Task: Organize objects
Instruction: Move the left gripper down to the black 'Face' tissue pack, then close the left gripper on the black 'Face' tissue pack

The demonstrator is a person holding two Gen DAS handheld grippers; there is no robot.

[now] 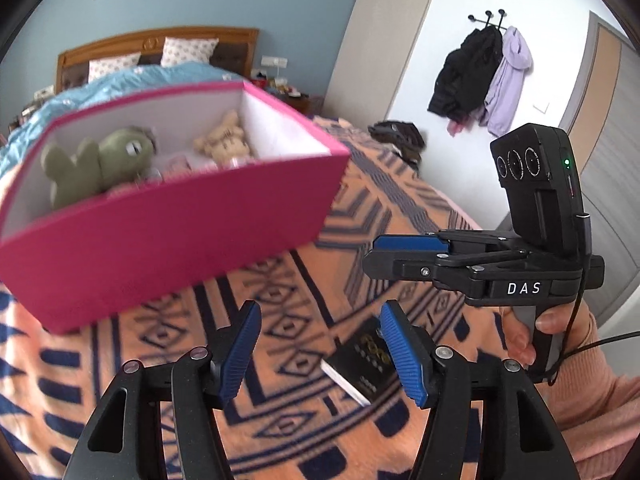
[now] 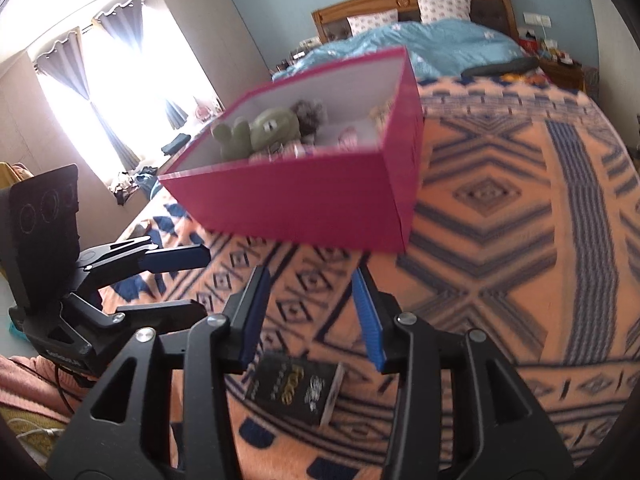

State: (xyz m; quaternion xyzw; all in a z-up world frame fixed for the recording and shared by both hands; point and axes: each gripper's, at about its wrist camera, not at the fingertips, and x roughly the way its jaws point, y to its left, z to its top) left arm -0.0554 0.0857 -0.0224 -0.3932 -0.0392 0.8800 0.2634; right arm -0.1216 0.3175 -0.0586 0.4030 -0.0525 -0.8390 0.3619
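- My left gripper (image 1: pixel 320 354) hangs over the blanket (image 1: pixel 280 280) with its blue pads spread apart and nothing between them.
- Past the right pad (image 1: pixel 400 354) lies a small black box (image 1: pixel 360 364), flat on the blanket, with gold lettering on top and a white edge; the pad partly covers its near corner in this view, and I cannot tell whether they touch.
- My right gripper (image 2: pixel 316 320) is also spread, pads apart and pinching nothing.
- From the right wrist camera the black box (image 2: pixel 296 390) sits below and just nearer than the pad tips, roughly centred under the gap.
- Each gripper shows in the other's view: the right one (image 1: pixel 404 245) enters from the right of the left camera, a hand (image 1: pixel 532 340) on its grip; the left one (image 2: pixel 176 258) enters from the left of the right camera.
- The pink box (image 1: pixel 180 232) stands open on the blanket, ahead of both grippers and apart from them.
- Inside it I see a green plush (image 1: pixel 100 160) on the left and a beige plush (image 1: pixel 224 140) toward the right; smaller pinkish things lie between them, too blurred to name.
- In the right view the green plush (image 2: pixel 260 130) lies against the near wall of the pink box (image 2: pixel 304 196).
- Beyond the box a blue quilt (image 2: pixel 420 44) covers the head of the bed, with two pillows against the wooden headboard (image 2: pixel 408 0).
- Jackets (image 1: pixel 480 76) hang on a wall hook to the right.
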